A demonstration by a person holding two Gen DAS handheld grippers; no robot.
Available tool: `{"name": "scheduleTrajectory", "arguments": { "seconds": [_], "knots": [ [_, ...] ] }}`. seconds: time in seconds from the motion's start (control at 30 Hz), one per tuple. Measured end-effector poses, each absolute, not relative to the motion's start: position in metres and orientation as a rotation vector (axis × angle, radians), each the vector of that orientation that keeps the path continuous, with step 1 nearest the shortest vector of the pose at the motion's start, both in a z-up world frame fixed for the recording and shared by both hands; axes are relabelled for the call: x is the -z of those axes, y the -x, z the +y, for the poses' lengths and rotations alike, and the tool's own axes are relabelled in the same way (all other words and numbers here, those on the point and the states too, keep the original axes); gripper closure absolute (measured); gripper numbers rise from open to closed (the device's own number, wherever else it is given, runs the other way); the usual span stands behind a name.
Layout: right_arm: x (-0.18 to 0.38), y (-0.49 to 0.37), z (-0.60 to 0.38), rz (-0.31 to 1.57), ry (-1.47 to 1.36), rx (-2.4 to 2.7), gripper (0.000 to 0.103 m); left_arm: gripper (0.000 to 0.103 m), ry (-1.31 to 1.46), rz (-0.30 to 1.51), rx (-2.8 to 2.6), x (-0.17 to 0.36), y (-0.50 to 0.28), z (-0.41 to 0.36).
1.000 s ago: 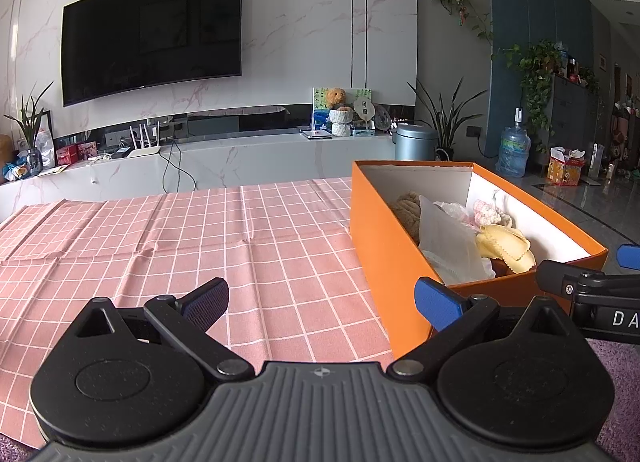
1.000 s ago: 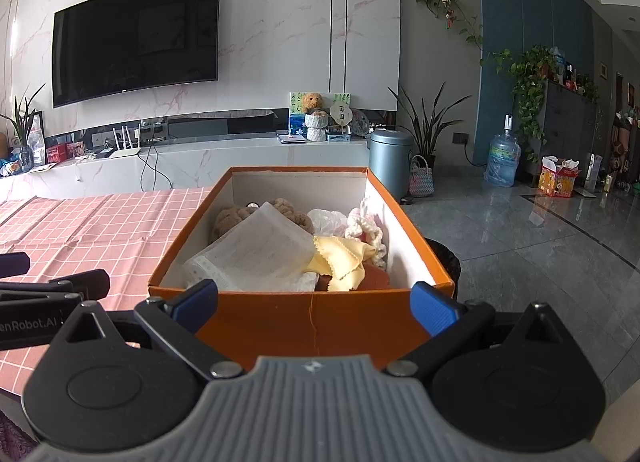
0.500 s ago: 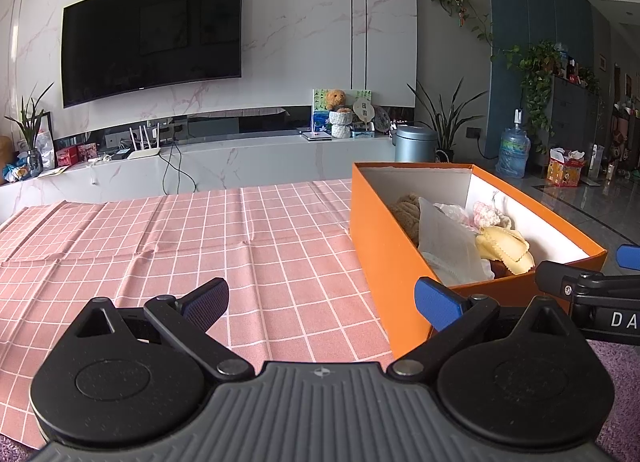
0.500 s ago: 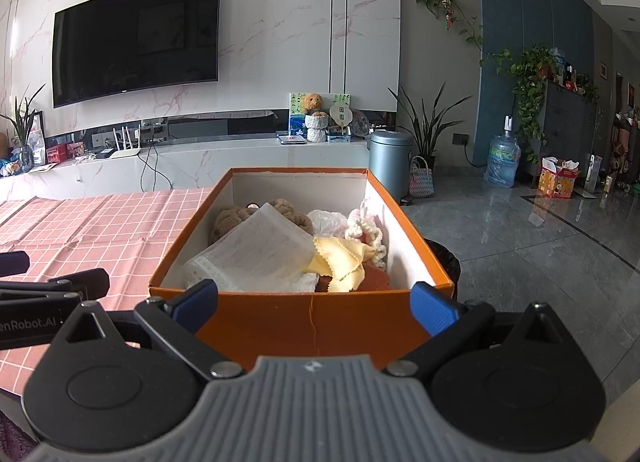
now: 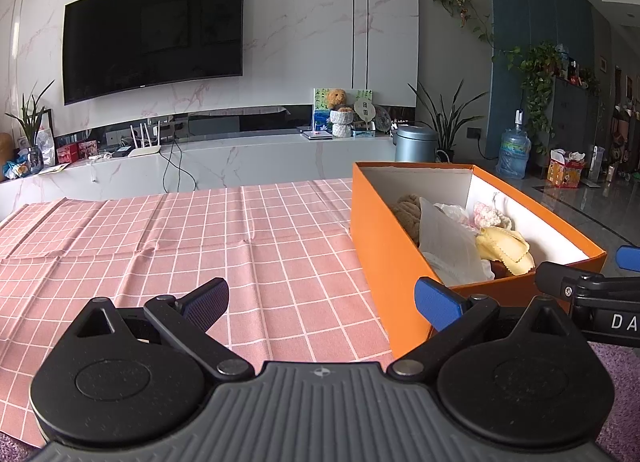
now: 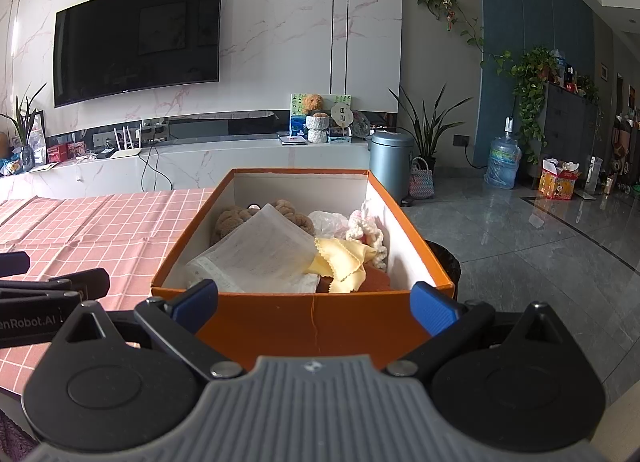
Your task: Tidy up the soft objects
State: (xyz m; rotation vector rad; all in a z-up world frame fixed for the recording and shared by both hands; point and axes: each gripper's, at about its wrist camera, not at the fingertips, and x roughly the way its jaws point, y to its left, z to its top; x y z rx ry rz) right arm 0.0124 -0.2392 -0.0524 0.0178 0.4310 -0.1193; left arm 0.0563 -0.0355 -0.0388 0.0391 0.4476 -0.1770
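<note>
- A living room is seen: a wall television [image 6: 138, 38] hangs above a marble ledge, and a grey bin [image 6: 390, 164] stands on the tiled floor.
- The surface [image 5: 200, 246] is covered by a pink checked cloth; most of it is bare.
- An orange box [image 6: 312, 322] is set at the cloth's right end, lid off.
- Inside it are packed a brown plush toy [image 6: 230, 220], a white paper sheet [image 6: 264, 254], a yellow cloth [image 6: 340, 262] and a pink-white knitted item [image 6: 366, 228], piled touching one another.
- The left claw [image 5: 322, 296] is held wide open and empty, over the cloth beside the box's near corner.
- The right claw [image 6: 314, 300] is spread wide, empty, facing the box's near end wall.
</note>
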Motion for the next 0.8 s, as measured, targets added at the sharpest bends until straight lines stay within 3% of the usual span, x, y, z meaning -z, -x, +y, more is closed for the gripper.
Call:
{"name": "scheduleTrajectory", "arguments": {
  "seconds": [0.8],
  "knots": [
    [0.0518,-0.0109,-0.2402,0.429,-0.013,0.118,0.003,0.000,-0.044,0.433,0.172,0.0338,-0.0521,-0.0364]
  ]
}}
